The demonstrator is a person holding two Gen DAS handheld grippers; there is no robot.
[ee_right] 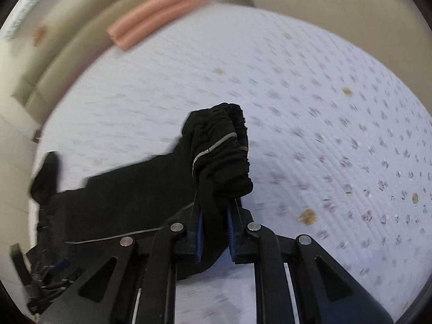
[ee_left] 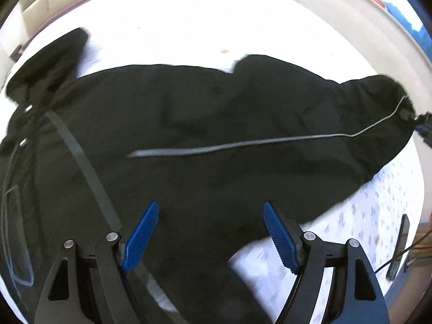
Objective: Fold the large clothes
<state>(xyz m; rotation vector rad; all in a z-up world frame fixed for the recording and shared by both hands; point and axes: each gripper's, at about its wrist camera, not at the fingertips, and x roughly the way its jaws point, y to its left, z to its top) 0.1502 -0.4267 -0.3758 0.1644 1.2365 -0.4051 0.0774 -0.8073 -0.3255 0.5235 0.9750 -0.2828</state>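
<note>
Only from the right wrist: right claw (ee_right: pixel 214 225) pinching trousers' (ee_right: pixel 113 197) cuff (ee_right: pixel 229 145).

My left wrist camera looks steeply down from close above the bed (ee_left: pixel 189 27), past the left gripper (ee_left: pixel 210 232), its blue pads spread apart, onto the black trousers (ee_left: pixel 216 113) lying across the mattress. My right wrist camera sits just behind the right gripper (ee_right: pixel 214 224) and faces the far edge, where a pink roll (ee_right: pixel 156 13) lies (blurred). Both views share the trousers, the floral sheet (ee_right: pixel 337 135) and that pink roll.
</note>
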